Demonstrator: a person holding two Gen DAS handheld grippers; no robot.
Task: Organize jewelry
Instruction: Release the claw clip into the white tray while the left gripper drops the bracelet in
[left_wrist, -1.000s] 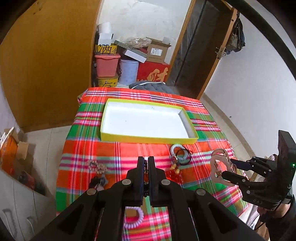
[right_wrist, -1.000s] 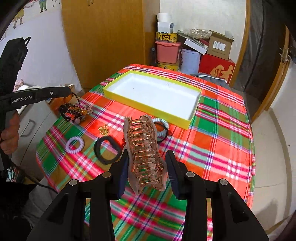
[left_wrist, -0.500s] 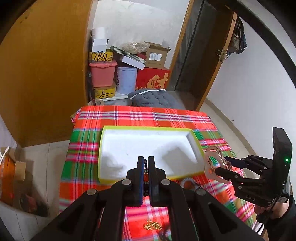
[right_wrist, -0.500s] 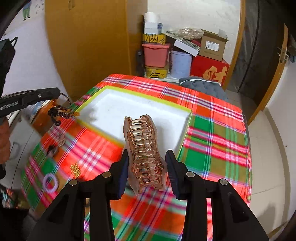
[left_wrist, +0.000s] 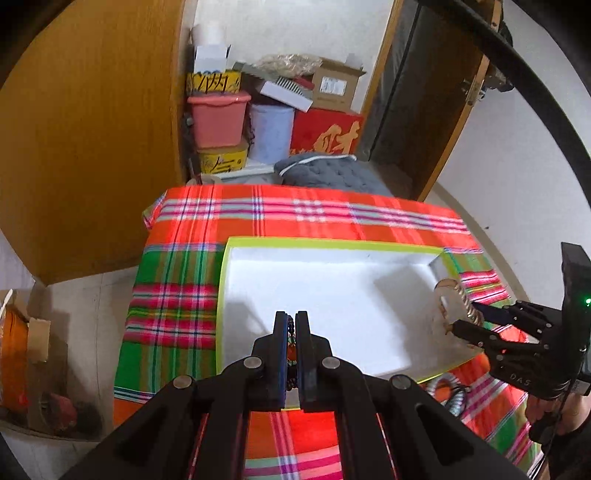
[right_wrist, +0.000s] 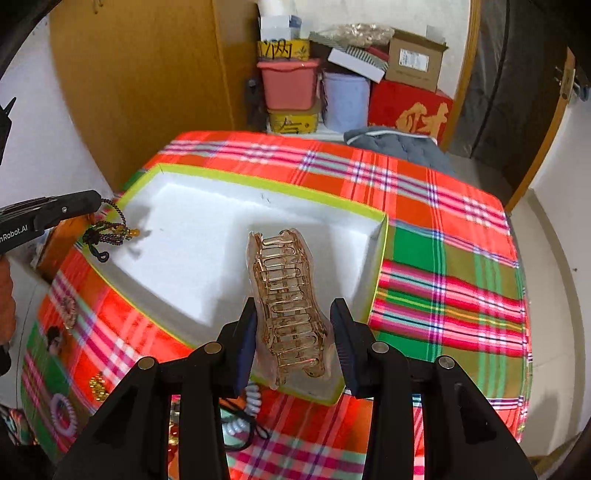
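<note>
Jewelry is split between the two grippers and the surface (right_wrist: 443, 236), which is draped in a red, green and pink plaid cloth. The right gripper (right_wrist: 293, 332) pinches a translucent rose-gold hair claw (right_wrist: 288, 295) between its fingers (right_wrist: 248, 343); the claw stands roughly upright, its interlocked teeth facing the camera, and it rises well past the fingertips. It hangs above the near right corner of a shallow white tray with a yellow-green rim (right_wrist: 382, 266). From the left wrist view the same claw (left_wrist: 456, 304) shows side-on, over the right end of the tray (left_wrist: 223, 295). The left gripper (left_wrist: 291, 332) has its fingers pressed almost together on a thin beaded strand (left_wrist: 291, 338), which runs down the narrow gap between the pads. In the right wrist view this strand proves to be a dark beaded necklace (right_wrist: 110, 230) with a small amber bead and a looped cord, dangling from the left fingers just over the tray's left edge; whether it touches the tray cannot be told. Outside the tray, on the cloth near its front rim, lie a pale coiled hair tie (right_wrist: 243, 413), a lilac coiled ring (right_wrist: 64, 413) and a small gold cluster (right_wrist: 96, 386). Behind the surface, boxes and a pink bin (right_wrist: 288, 83) are stacked against the wall.
</note>
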